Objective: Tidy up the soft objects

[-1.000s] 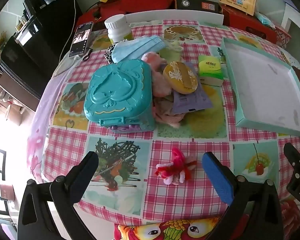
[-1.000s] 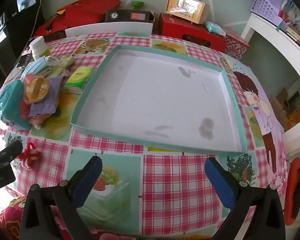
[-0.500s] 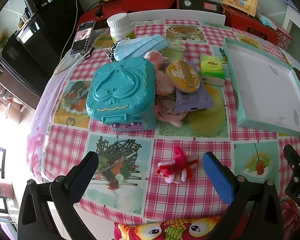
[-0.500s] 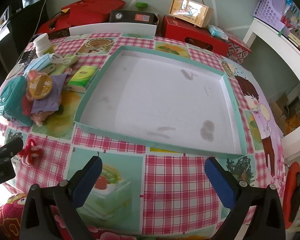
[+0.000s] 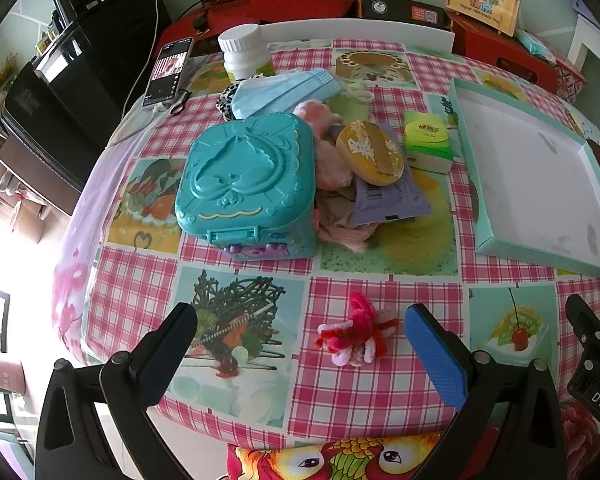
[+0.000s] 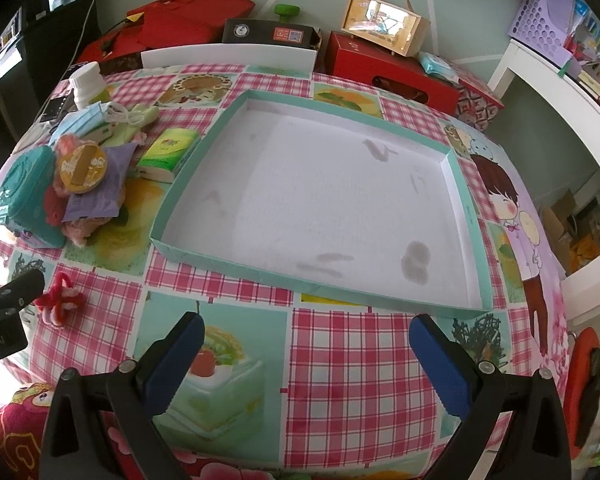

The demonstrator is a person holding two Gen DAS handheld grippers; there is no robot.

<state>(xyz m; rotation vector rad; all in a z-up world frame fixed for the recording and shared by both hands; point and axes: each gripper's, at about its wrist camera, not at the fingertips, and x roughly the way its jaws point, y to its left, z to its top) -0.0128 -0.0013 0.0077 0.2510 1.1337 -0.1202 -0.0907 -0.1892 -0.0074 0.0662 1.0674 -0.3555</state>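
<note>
My left gripper (image 5: 300,336) hangs spread wide and empty, and the fuzzy toy (image 5: 356,334) lies on the cloth between its fingertips, closer to the right-hand pad (image 5: 432,356). The toy's long axis runs roughly across my jaws, so I judge a straight push forward and down would bracket it. The tray (image 6: 466,200) sits beyond the toy and to its right. My right gripper (image 6: 306,352), also spread and empty, faces the tray, with the toy (image 6: 60,300) well off to its left; the left is nearer.
</note>
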